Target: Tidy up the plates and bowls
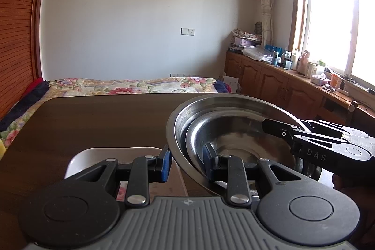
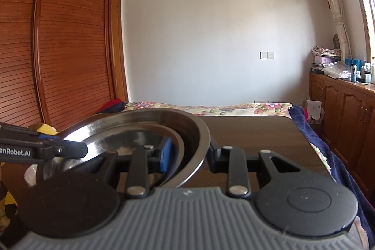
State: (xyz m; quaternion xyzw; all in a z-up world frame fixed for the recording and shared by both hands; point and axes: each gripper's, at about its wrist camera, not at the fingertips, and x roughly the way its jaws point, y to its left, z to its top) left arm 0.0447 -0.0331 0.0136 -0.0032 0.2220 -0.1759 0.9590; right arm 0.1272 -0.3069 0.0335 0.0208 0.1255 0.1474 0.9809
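Two stainless steel bowls sit nested, the smaller bowl (image 1: 236, 132) inside the larger bowl (image 1: 178, 118), and I carry the pair tilted above the dark wooden tabletop (image 1: 93, 118). My left claw (image 1: 186, 164) straddles their near rim, one blue pad (image 1: 165, 164) outside the large bowl's wall and the other inside, so I judge it clamped on the rim, though the contact itself is partly hidden. My right claw (image 2: 191, 157) does the same from the opposite side: one pad inside, one finger outside the larger bowl's wall, closed on that rim as far as I can tell.

Just left of the bowls, low on the tabletop and half hidden behind my left claw, lies a white rectangular dish (image 1: 93, 154) with a flowered pattern in its base. It is apart from the bowls.

By my reading, the bowls are already gathered into one stack, and what remains is to set that stack down and to deal with the white dish. I see no other plates in either view.

Beyond the tabletop, a floral bedspread (image 1: 131, 84) covers the bed, with a slatted wardrobe (image 2: 58, 39) alongside.
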